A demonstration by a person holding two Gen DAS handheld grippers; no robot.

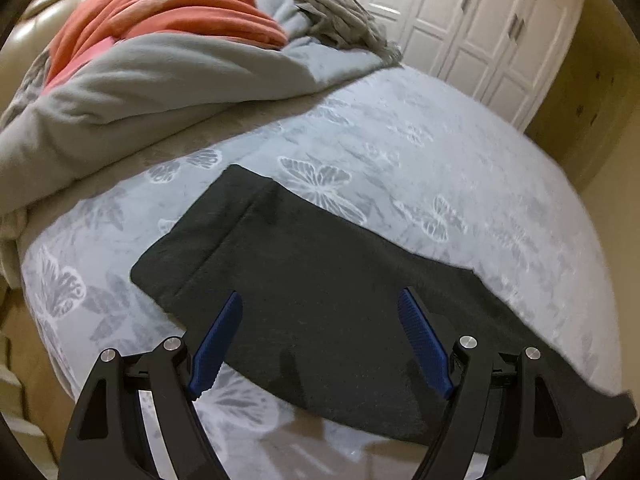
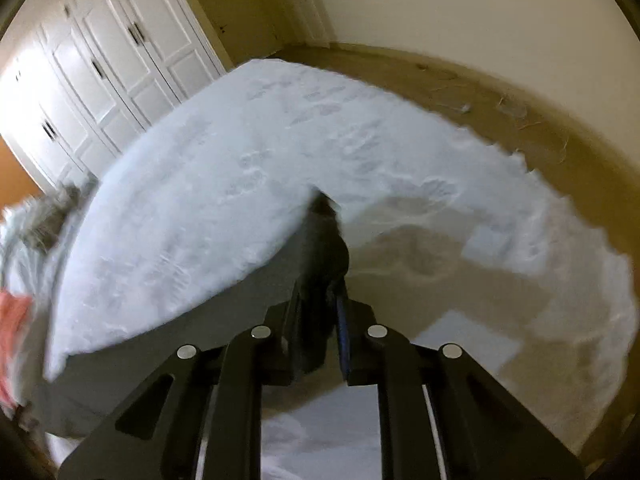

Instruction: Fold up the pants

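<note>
Bedspread (image 1: 400,140) bears pants (image 1: 320,280), long axis diagonal; left fingers (image 1: 224,332) spread, right fingers (image 2: 342,320) pinching pants.

A pale blue bed cover printed with grey butterflies (image 1: 400,152) spreads wide. A bunched grey blanket (image 1: 160,84) lies at its far side, an orange-red cloth (image 1: 168,12) on top. White panelled wardrobe doors (image 1: 472,28) stand behind.

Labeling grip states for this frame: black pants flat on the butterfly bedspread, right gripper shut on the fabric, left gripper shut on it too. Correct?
Not quite. The left gripper is open: the left wrist view shows its blue fingers spread wide above the black pants, holding nothing. The rest stands: pants on the butterfly bedspread, and the right gripper shut on dark fabric.
</note>
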